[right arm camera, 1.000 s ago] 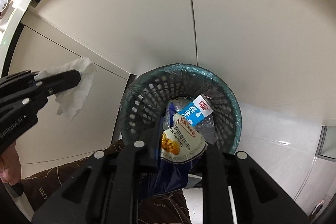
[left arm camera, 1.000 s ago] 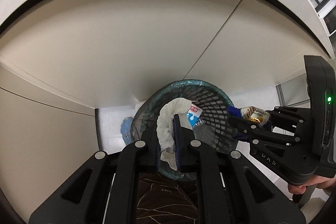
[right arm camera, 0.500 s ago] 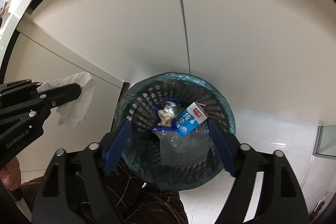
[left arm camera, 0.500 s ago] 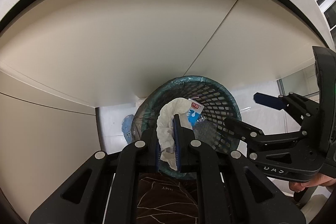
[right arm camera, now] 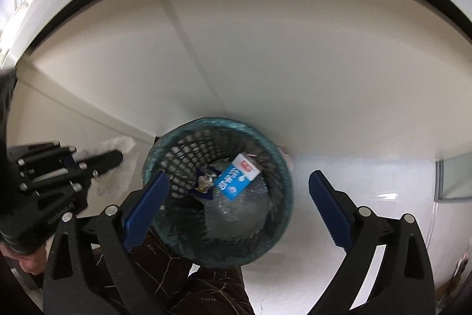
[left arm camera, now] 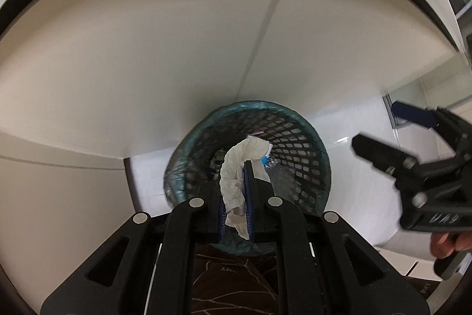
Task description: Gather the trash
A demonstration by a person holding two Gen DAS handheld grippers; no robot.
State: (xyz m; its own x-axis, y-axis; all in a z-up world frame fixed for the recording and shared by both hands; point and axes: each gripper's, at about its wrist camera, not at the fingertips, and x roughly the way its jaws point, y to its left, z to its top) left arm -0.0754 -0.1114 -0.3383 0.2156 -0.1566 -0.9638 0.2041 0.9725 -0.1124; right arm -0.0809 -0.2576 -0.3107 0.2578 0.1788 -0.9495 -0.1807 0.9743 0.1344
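- The left tool (left arm camera: 247,167) held a crumpled tissue (left arm camera: 236,182) above the bin (left arm camera: 309,138).
- The right tool (right arm camera: 239,191) had just been opening wide, nothing between its pads, above the milk carton (right arm camera: 236,182).

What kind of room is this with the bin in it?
Probably a kitchen or an office pantry, though that is a guess: a mesh waste basket with a milk carton inside stands on a white floor against beige cabinet doors.

Below my two grippers stands the waste basket (right arm camera: 283,197), against the cabinet front (right arm camera: 265,55). In it the milk carton (right arm camera: 237,180) lies on a crumpled clear bag (right arm camera: 236,211), the snack wrapper (right arm camera: 203,182) just left of the carton. My left gripper (left arm camera: 247,167), with the tissue (left arm camera: 233,185) between its fingers, hangs over the basket; my right gripper (right arm camera: 239,188) straddles it.
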